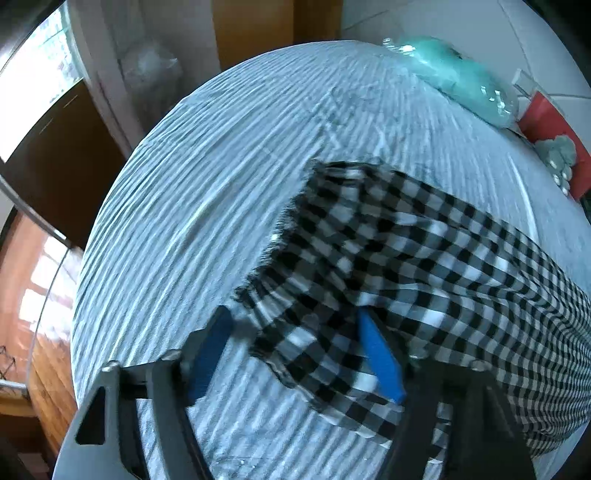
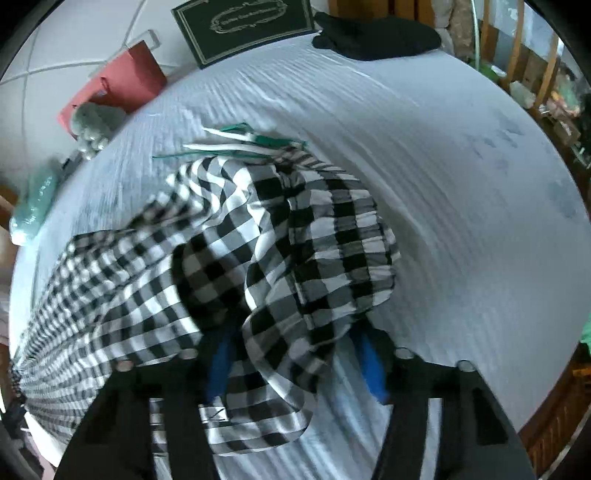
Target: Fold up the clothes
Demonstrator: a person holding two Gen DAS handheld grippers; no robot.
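**Checked garment spread over striped bed**

Sprawled across the striped bedsheet (image 1: 192, 206): checked garment (image 1: 424, 258). Left tongs (image 1: 295, 332) wide open, cloth draped over one blue finger (image 1: 380, 358). Right tongs (image 2: 295, 350) spread wide, fabric bunched between, grip unclear.

Home bedroom: striped bedsheet (image 1: 221, 177), wooden wardrobe (image 1: 255, 29), plush toy (image 2: 92, 122).
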